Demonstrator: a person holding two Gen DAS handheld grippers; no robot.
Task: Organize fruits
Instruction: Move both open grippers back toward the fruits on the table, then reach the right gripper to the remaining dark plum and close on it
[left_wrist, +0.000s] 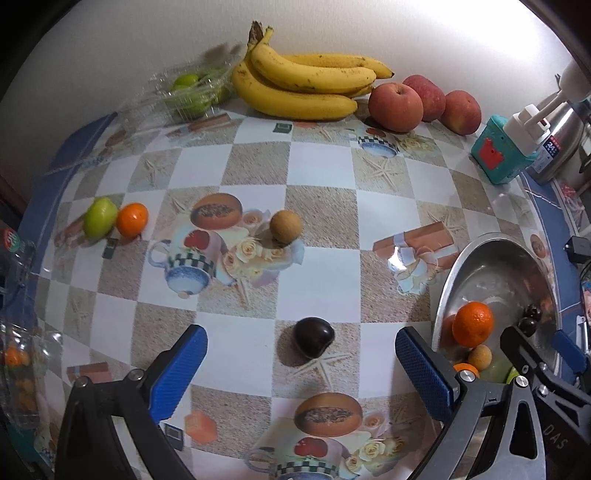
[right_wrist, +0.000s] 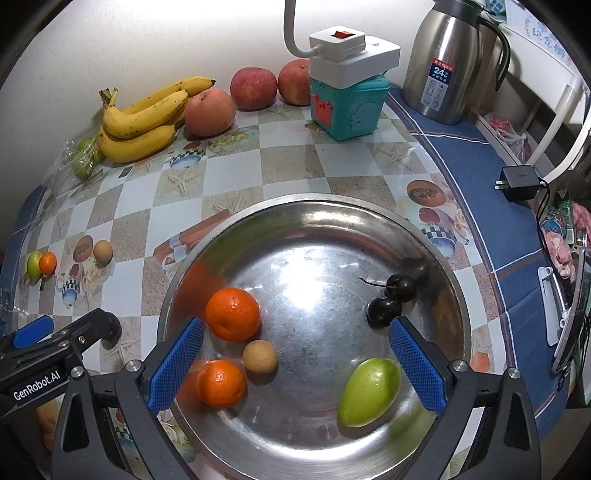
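Two grippers: both standing wide apart, gripping nothing.
Left gripper (left_wrist: 301, 363): hovering over dark cherry (left_wrist: 314, 337).
Right gripper (right_wrist: 295, 363): hanging above steel bowl (right_wrist: 314, 206).

This looks like a home, at a kitchen or dining table. A shiny cloth (left_wrist: 321, 173) with pictures of teapots, roses and gifts covers the table. Bananas (left_wrist: 306, 88) and apples (left_wrist: 395, 107) lie by a plain white wall. A metal flask (right_wrist: 448, 62) stands in the corner. A power strip (right_wrist: 354, 50) sits on a teal box (right_wrist: 349, 107). A charger (right_wrist: 519, 182) lies on the blue edge.
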